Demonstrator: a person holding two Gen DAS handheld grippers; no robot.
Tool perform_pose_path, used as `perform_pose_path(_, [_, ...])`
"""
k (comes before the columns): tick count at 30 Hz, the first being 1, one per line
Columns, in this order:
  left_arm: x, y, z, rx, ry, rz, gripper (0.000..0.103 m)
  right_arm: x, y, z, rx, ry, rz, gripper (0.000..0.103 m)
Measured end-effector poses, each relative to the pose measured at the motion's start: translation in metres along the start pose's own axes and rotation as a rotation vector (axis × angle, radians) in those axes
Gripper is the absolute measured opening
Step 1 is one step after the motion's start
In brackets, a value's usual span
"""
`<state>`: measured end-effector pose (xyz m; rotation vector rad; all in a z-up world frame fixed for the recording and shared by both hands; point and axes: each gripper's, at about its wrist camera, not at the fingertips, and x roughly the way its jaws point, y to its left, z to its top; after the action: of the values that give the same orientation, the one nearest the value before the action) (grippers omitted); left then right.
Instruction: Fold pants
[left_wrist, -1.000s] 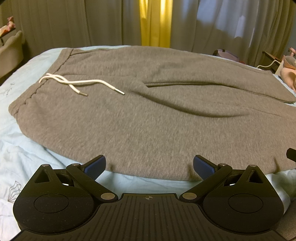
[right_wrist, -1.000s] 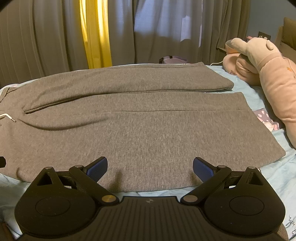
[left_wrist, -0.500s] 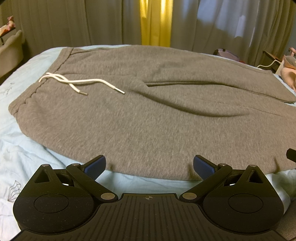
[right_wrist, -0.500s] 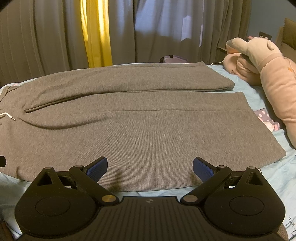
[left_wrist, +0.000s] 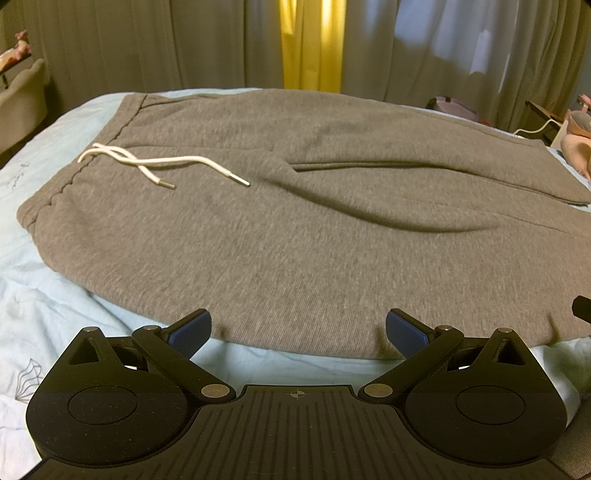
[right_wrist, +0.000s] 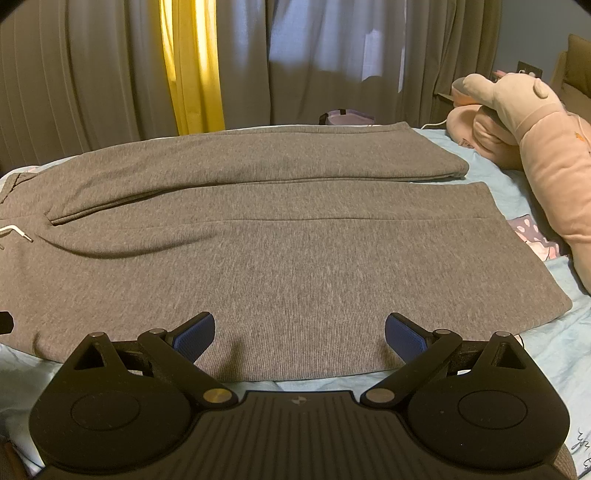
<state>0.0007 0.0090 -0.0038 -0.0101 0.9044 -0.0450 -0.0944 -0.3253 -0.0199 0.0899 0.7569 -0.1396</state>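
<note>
left gripper (left_wrist: 298, 326) wide open, blue pads (left_wrist: 190, 334) spread, nothing between them. it sits just short of the near edge of the grey pants (left_wrist: 314, 236), fingers pointing across the cloth toward the curtains (left_wrist: 110, 44). right gripper (right_wrist: 300, 328) same: fully spread, empty, hovering at the near edge of the pants (right_wrist: 295, 258), pad tips over the hem line of the fabric.

pants lie flat on the light blue bedsheet (left_wrist: 44, 306), unfolded. long axis runs left-right across both views, crosswise to the way both grippers point. waistband (left_wrist: 55, 192) at the left end, white drawstring (left_wrist: 155, 162) lying on top just inside it. leg cuffs at the right end (right_wrist: 535, 295), near the pink plush toy (right_wrist: 535, 122). two legs side by side: near leg next to the grippers, far leg (right_wrist: 295, 155) beyond it toward the curtains, slightly overlapping at the crotch seam.

so left gripper is nearer the waistband half, right gripper nearer the cuff half; both are on the same long side of the pants. judgement: no fold done yet. likely first move is each gripper pinching the near long edge and carrying the near leg over onto the far one, away from the grippers. grab point lies straight ahead and slightly below each gripper. a tip of the other gripper shows at the frame edge in each view (left_wrist: 583, 308), so they sit near each other along that edge.
</note>
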Motion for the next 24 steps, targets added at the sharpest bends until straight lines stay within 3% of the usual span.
perform_pose_path(24, [-0.0009,0.0008,0.0019,-0.008,-0.002,-0.008,0.103,0.0016,0.0014,0.0005,-0.008,0.007,0.008,0.099])
